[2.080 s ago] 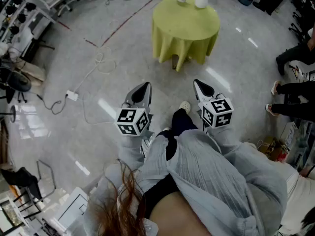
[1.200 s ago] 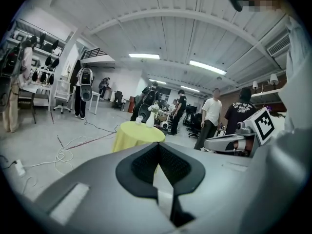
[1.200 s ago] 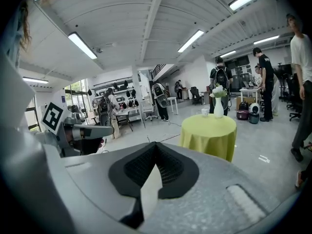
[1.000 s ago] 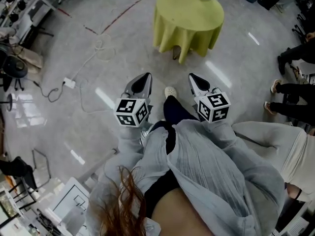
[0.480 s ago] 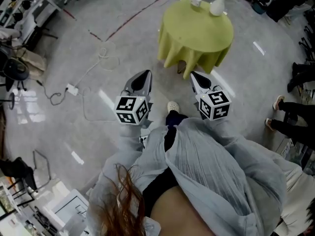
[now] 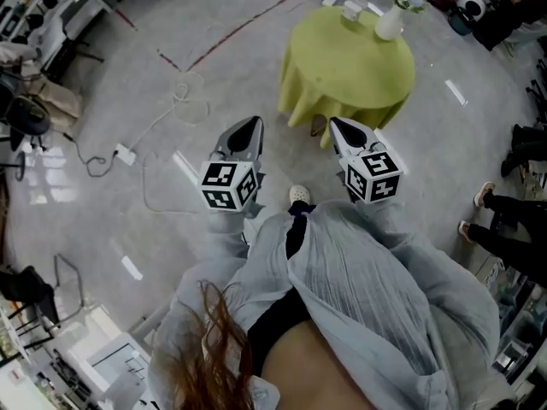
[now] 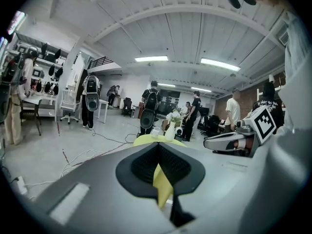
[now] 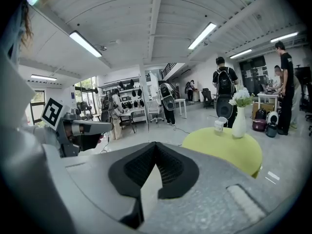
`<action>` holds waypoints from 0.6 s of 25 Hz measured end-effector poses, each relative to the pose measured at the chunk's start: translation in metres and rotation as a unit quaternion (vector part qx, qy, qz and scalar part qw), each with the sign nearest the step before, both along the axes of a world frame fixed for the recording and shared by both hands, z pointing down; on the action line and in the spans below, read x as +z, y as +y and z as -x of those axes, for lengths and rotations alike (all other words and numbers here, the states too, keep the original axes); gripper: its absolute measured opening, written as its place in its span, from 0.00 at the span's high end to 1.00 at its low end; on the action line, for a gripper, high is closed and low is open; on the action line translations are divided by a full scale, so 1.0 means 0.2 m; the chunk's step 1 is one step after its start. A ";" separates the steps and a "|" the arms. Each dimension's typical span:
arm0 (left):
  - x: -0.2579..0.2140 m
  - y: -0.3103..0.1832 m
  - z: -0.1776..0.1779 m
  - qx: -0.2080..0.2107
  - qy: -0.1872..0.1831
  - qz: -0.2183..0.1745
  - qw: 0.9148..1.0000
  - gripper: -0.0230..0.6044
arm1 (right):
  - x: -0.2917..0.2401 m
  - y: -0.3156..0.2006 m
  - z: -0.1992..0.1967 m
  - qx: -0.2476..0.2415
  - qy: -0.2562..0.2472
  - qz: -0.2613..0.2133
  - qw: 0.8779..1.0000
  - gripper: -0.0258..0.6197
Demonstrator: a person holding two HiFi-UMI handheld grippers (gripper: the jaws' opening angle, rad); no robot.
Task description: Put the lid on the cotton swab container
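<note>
A round table with a yellow-green cloth (image 6: pixel 346 58) stands ahead of me on the floor. On its far side sits a small clear cotton swab container (image 6: pixel 353 9), next to a white vase with flowers (image 6: pixel 389 26). I cannot make out a lid from here. My left gripper (image 6: pixel 248 126) and right gripper (image 6: pixel 338 125) are held side by side in front of my body, short of the table, both shut and empty. The right gripper view shows the container (image 8: pixel 220 126) and vase (image 8: pixel 239 121) on the table (image 8: pixel 229 147). In the left gripper view the table (image 7: pixel 151 139) peeks over the shut left gripper (image 7: pixel 158 147).
Cables and a power strip (image 6: pixel 125 154) lie on the grey floor to the left. Desks and shelves (image 6: pixel 34 24) line the left wall. Seated people's legs (image 6: pixel 504 212) are at the right. Several standing people with backpacks (image 8: pixel 225 94) are beyond the table.
The table has come nearer and now sits just beyond the gripper tips as the person walks toward it. Both grippers stay shut and side by side.
</note>
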State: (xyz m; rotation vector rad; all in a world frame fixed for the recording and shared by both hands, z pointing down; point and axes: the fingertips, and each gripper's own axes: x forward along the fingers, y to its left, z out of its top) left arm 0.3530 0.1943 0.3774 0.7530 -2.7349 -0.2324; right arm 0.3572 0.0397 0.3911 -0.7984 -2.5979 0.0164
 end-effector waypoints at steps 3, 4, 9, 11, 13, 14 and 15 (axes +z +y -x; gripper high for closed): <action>0.01 0.00 0.06 -0.009 -0.001 0.004 1.000 0.93 | 0.01 -0.02 0.07 -0.003 0.001 0.000 1.000 0.96; 0.01 0.00 0.08 -0.013 -0.001 0.006 1.000 0.93 | 0.01 -0.03 0.08 -0.004 0.002 0.001 1.000 0.96; 0.05 0.02 0.11 -0.031 0.007 0.006 0.999 0.93 | 0.04 -0.05 0.14 -0.008 0.013 0.006 1.000 0.96; 0.08 0.02 0.09 -0.035 0.015 0.009 0.999 0.93 | 0.06 -0.05 0.14 -0.010 0.018 0.006 1.000 0.96; 0.11 0.03 0.07 -0.040 0.024 0.008 0.999 0.93 | 0.07 -0.04 0.14 -0.014 0.024 0.005 1.000 0.96; 0.12 0.04 0.06 -0.042 0.028 0.006 0.999 0.93 | 0.08 -0.04 0.14 -0.016 0.028 0.005 0.999 0.96; 0.13 0.04 0.06 -0.044 0.032 0.006 0.998 0.93 | 0.09 -0.04 0.14 -0.018 0.031 0.005 0.999 0.96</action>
